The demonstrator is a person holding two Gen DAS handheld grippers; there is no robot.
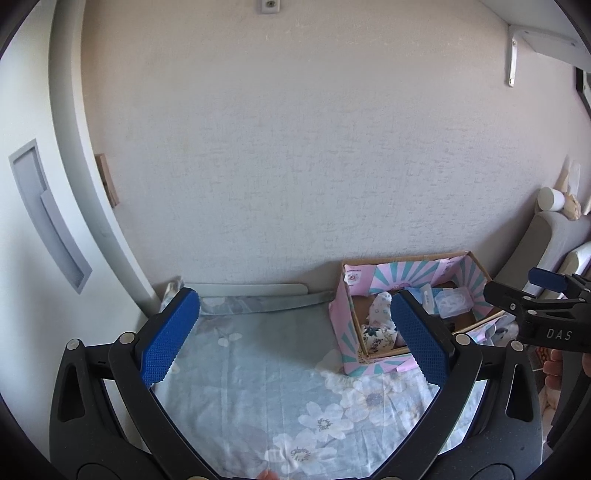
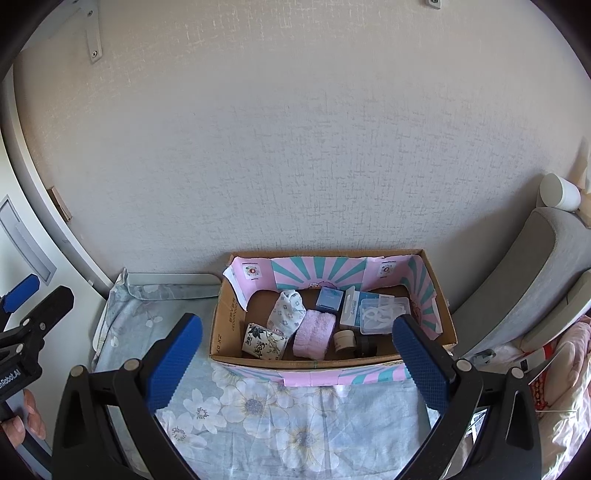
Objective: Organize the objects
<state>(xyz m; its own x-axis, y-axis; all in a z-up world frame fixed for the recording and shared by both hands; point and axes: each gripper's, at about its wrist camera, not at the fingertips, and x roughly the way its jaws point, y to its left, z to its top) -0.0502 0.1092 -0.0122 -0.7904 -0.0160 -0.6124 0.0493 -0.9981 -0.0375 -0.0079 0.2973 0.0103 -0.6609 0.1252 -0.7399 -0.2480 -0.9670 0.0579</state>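
Blue-padded left gripper [image 1: 295,332]: jaws spread wide, nothing between them, held above the floral bedsheet [image 1: 258,398]. Right gripper [image 2: 297,352]: likewise spread wide and holding nothing, poised just in front of the cardboard box [image 2: 229,325]. Box: open-topped, lined with pink-and-teal sunburst paper, standing on the sheet against the textured wall [image 2: 295,147]. Contents, left to right in the right wrist view: black-and-white patterned pouch [image 2: 264,341] at the front left corner; white floral sock [image 2: 286,312] just behind it; folded pink cloth [image 2: 314,332] touching the sock; small cream jar [image 2: 344,339] at the front, with a dark round item beside it, too shadowed to identify; small blue carton [image 2: 328,299] toward the back; white-and-blue packet [image 2: 352,308] beside the carton; clear plastic case [image 2: 382,314] overlapping the packet at the right. Surroundings: grey headboard cushion [image 2: 524,280] to the right of the box, with a white cylinder [image 2: 559,192] above it; white shelf bracket [image 2: 92,33] high on the wall.
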